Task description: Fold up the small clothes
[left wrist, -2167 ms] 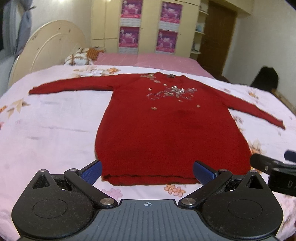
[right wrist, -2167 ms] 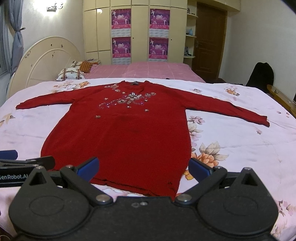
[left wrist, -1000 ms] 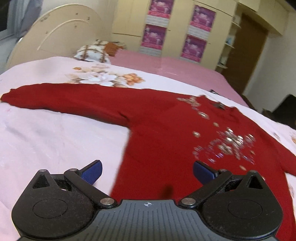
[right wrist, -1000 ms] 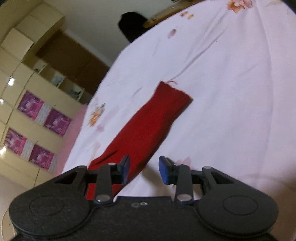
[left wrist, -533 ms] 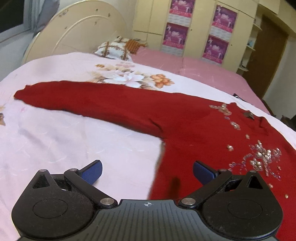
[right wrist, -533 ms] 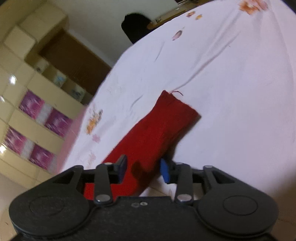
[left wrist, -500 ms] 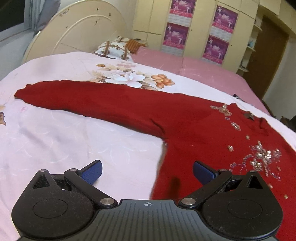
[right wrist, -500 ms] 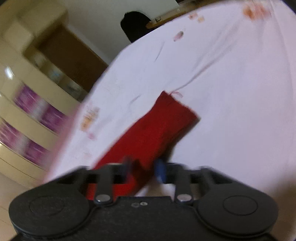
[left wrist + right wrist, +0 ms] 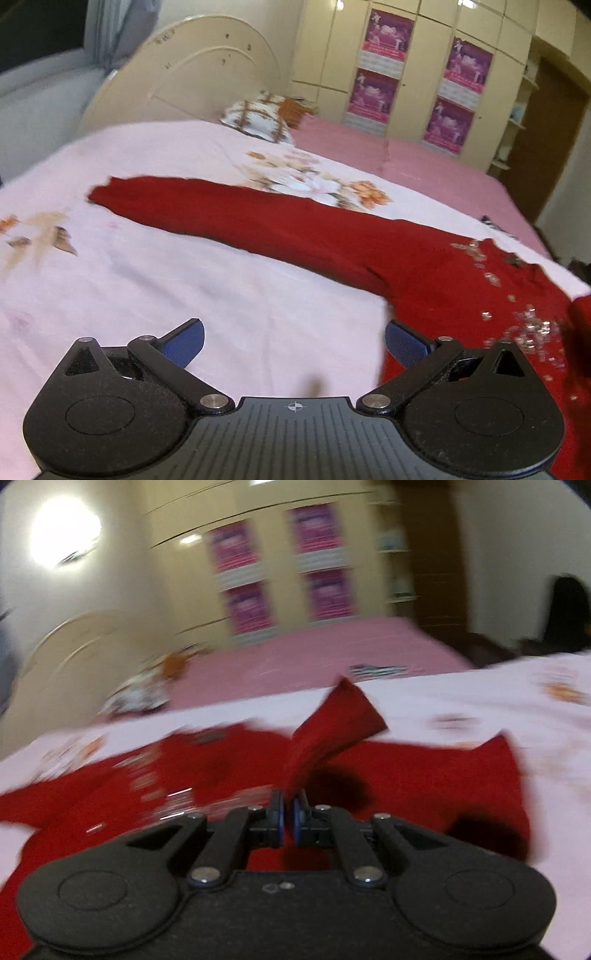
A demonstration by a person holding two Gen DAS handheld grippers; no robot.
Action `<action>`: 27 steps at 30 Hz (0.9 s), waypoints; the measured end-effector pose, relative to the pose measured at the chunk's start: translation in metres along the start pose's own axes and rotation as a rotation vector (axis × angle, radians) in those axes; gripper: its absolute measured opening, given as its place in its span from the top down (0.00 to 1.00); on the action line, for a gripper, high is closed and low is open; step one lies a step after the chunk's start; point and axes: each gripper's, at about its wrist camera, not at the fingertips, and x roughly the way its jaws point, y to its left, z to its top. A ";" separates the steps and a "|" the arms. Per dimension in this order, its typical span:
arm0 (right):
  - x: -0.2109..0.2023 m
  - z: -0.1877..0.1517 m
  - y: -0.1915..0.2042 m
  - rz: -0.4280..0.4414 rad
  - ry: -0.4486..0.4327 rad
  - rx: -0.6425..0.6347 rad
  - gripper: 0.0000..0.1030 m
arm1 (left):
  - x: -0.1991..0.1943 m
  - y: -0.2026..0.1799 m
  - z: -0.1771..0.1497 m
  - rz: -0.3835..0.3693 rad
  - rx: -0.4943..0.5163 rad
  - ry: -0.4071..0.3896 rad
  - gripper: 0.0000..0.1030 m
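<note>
While the left gripper (image 9: pixel 294 341) hangs wide open and empty over the bedsheet (image 9: pixel 147 288), the red sweater (image 9: pixel 424 280) lies flat on the bed beside it; the right gripper (image 9: pixel 288 814) pinches one sleeve (image 9: pixel 332 727), lifted above the body.

Warm indoor light, glaring lamp (image 9: pixel 64 531) upper left — right view motion-blurred, edges bowed.
</note>
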 end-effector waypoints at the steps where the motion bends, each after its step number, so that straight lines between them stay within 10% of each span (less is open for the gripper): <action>1: 0.009 -0.001 0.019 0.033 0.020 -0.017 0.94 | -0.002 0.001 0.000 -0.009 0.002 0.004 0.00; 6: 0.048 -0.019 0.089 0.148 0.134 -0.125 0.92 | -0.006 -0.004 0.001 -0.067 -0.005 0.003 0.00; 9: 0.037 -0.028 0.113 0.108 0.069 -0.221 0.71 | 0.001 -0.021 0.004 -0.143 -0.005 0.008 0.00; 16: -0.035 -0.028 0.048 0.089 0.010 -0.060 0.70 | 0.058 -0.114 0.005 -0.459 0.000 0.122 0.01; 19: -0.061 -0.035 0.015 0.051 0.003 -0.001 0.68 | 0.091 -0.146 0.002 -0.522 -0.044 0.199 0.37; 24: -0.069 -0.049 -0.024 -0.019 -0.005 0.094 0.68 | 0.130 -0.182 -0.002 -0.443 -0.031 0.246 0.40; 25: -0.071 -0.050 -0.030 -0.027 -0.006 0.119 0.68 | 0.133 -0.186 0.000 -0.434 -0.014 0.232 0.53; 26: -0.073 -0.052 -0.036 -0.032 -0.006 0.146 0.68 | 0.136 -0.189 0.002 -0.410 0.005 0.224 0.95; 27: -0.070 -0.054 -0.042 -0.035 -0.006 0.172 0.68 | 0.139 -0.188 0.005 -0.407 -0.001 0.219 0.96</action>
